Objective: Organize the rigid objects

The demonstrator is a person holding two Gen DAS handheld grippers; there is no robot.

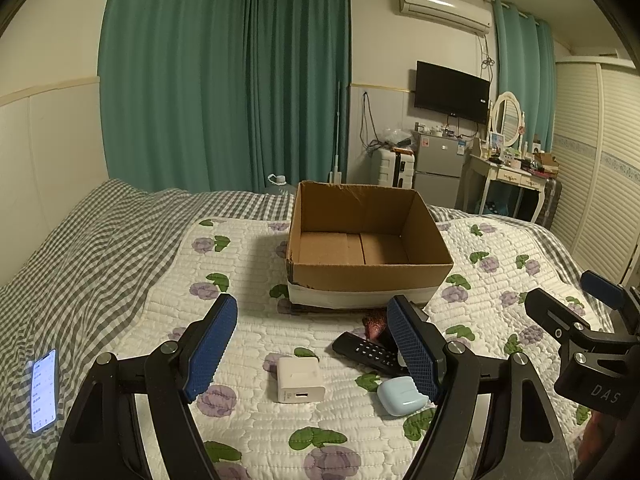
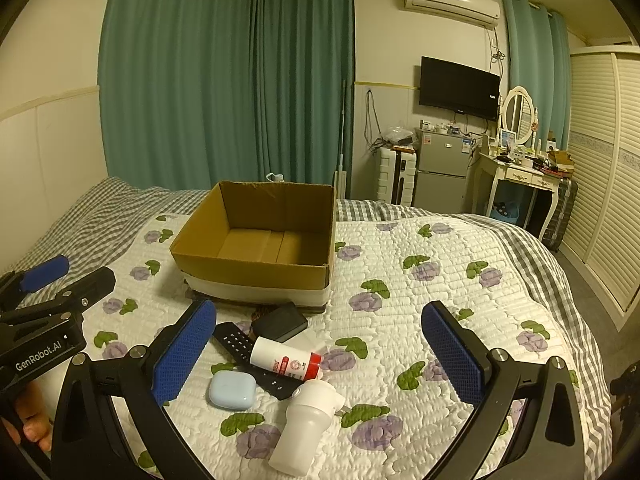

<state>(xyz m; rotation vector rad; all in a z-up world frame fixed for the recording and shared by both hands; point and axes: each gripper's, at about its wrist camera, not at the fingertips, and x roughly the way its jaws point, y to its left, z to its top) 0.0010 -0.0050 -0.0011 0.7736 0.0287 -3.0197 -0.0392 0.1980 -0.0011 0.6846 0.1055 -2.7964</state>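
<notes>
An empty cardboard box (image 1: 368, 276) (image 2: 256, 268) stands open on the quilt. In front of it lie a white charger cube (image 1: 299, 379), a black remote (image 1: 370, 352) (image 2: 256, 364), a pale blue earbud case (image 1: 401, 395) (image 2: 232, 389), a white tube with a red cap (image 2: 285, 359), a white bottle (image 2: 308, 424) on its side, a black case (image 2: 281, 322) and a reddish item (image 1: 374, 325). My left gripper (image 1: 310, 354) is open and empty above the charger. My right gripper (image 2: 320, 360) is open and empty above the tube and bottle.
A lit phone (image 1: 43, 392) lies on the checked sheet at the left. The flowered quilt (image 2: 420, 280) covers the bed. A fridge (image 2: 440, 172), a dressing table (image 2: 520, 172) and a wardrobe (image 2: 600, 168) stand beyond the bed. Green curtains (image 2: 224, 80) hang behind.
</notes>
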